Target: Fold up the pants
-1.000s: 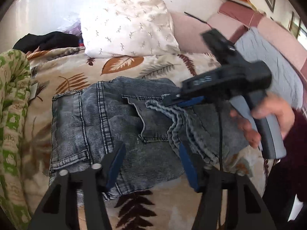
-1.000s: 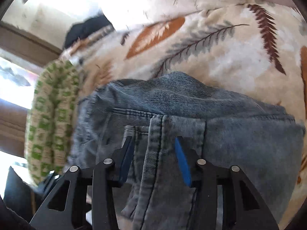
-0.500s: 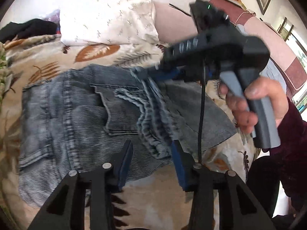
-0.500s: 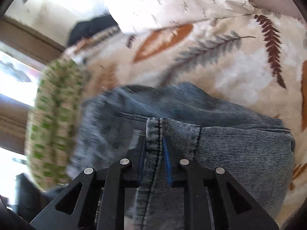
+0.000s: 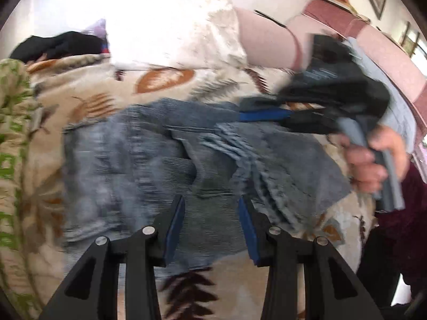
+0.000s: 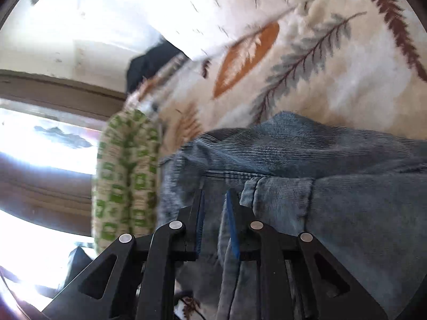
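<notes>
Right gripper, jaws nearly closed on the jeans hem; left gripper half open, empty. Thin grip may slip, spoiling the fold.

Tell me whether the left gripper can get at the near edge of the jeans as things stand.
Probably yes. The left gripper hangs over the near edge of the jeans with its jaws apart and nothing between them, and only denim lies below. The right gripper holds the cloth farther back, out of the way.
</notes>
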A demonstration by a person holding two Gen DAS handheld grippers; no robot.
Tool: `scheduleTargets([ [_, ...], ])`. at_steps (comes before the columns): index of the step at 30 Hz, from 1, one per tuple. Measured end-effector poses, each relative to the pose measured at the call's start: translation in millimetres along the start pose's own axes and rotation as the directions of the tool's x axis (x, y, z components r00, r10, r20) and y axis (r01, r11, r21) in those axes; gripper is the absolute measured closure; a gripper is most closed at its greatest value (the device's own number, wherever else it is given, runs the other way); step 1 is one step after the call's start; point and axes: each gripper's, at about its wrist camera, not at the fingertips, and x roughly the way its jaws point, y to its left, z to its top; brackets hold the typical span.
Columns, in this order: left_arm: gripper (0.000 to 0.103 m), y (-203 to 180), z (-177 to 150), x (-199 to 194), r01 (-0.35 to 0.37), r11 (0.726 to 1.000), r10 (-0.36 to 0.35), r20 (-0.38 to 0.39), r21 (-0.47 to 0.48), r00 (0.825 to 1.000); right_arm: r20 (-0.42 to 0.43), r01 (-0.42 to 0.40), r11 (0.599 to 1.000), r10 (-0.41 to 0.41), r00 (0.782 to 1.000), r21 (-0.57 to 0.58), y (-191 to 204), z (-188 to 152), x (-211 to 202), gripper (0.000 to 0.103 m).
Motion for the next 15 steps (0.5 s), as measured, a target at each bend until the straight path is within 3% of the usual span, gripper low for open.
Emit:
scheduleTargets([
  [4,0.059,30,1,-14,-0.09,0.994,0.091,0.025,-0.059,0.996,0.001,0.002,0.998,-0.002,1.0,-0.067,17,-25,-24,0.085],
  [5,0.058,36,0,-19,-0.117,0.991,0.119,0.033,-0.071,0.992,-0.007,0.015,0.997,-0.015,1.0,-0.081,20,-33,-21,0.08],
  [7,0.058,50,0,-27,-0.16,0.982,0.165,0.045,-0.103,0.985,-0.046,0.108,0.987,-0.114,0.992,-0.118,19,-48,2,0.077],
  [9,0.058,67,0,-36,-0.162,0.974,0.174,0.064,-0.159,0.983,-0.072,0.17,0.976,-0.181,0.981,-0.138,8,-57,26,0.077],
  [12,0.058,86,2,-49,-0.146,0.961,0.173,0.095,-0.234,0.98,-0.037,0.147,0.984,-0.151,0.988,-0.099,3,-56,16,0.077],
  [15,0.057,96,8,-56,-0.131,0.952,0.172,0.129,-0.276,0.977,0.041,0.228,0.95,-0.224,0.974,-0.214,34,-66,-5,0.064],
])
